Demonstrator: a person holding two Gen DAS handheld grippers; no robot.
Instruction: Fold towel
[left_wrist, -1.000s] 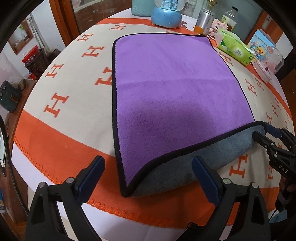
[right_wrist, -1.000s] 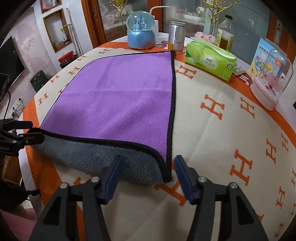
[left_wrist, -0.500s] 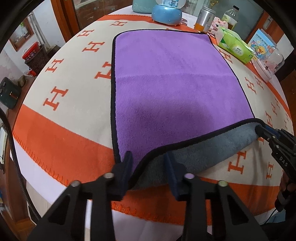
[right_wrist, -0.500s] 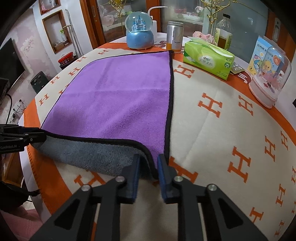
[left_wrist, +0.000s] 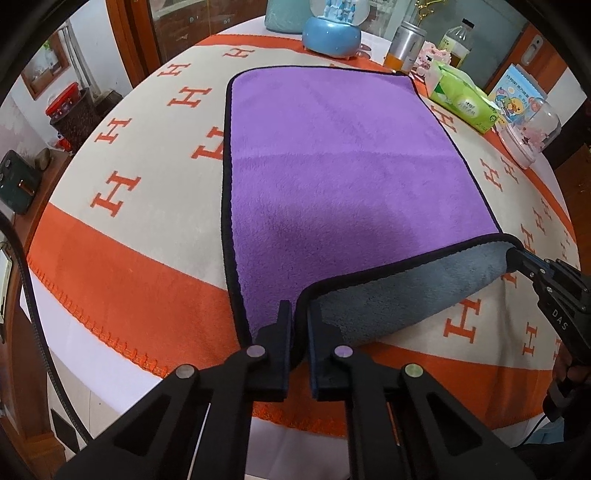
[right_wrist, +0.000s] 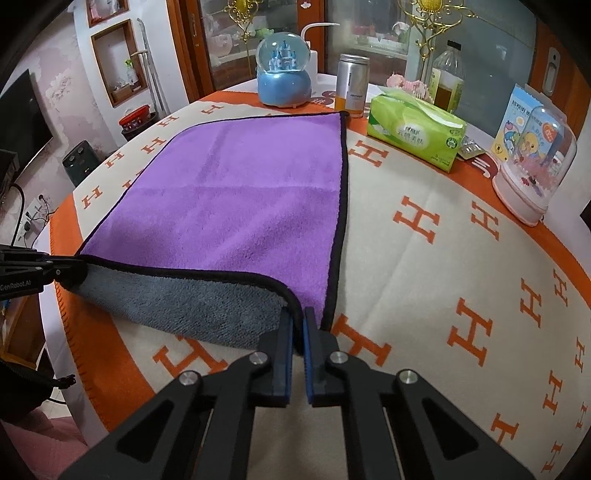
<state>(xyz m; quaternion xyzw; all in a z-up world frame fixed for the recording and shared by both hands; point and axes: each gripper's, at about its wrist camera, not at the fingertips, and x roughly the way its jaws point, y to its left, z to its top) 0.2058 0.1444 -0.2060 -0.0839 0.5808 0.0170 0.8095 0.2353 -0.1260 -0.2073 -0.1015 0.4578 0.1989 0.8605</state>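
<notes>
A purple towel (left_wrist: 343, 177) with a black hem and grey underside (left_wrist: 399, 295) lies on the round table; it also shows in the right wrist view (right_wrist: 240, 206). Its near edge is lifted and curled so the grey side (right_wrist: 184, 299) shows. My left gripper (left_wrist: 300, 314) is shut on the towel's near left corner. My right gripper (right_wrist: 298, 317) is shut on the near right corner. The right gripper shows at the right of the left wrist view (left_wrist: 517, 258), and the left gripper at the left of the right wrist view (right_wrist: 74, 269).
The table has a cream and orange cloth with H marks (right_wrist: 443, 258). At its far side stand a blue snow globe (right_wrist: 283, 74), a metal can (right_wrist: 352, 85), a green tissue pack (right_wrist: 413, 131), a bottle (right_wrist: 448, 81) and a domed pink ornament (right_wrist: 535, 166).
Both grippers closed from wide open onto the towel's near corners. The near edge has lifted a little and curled up, showing more of the grey side.
</notes>
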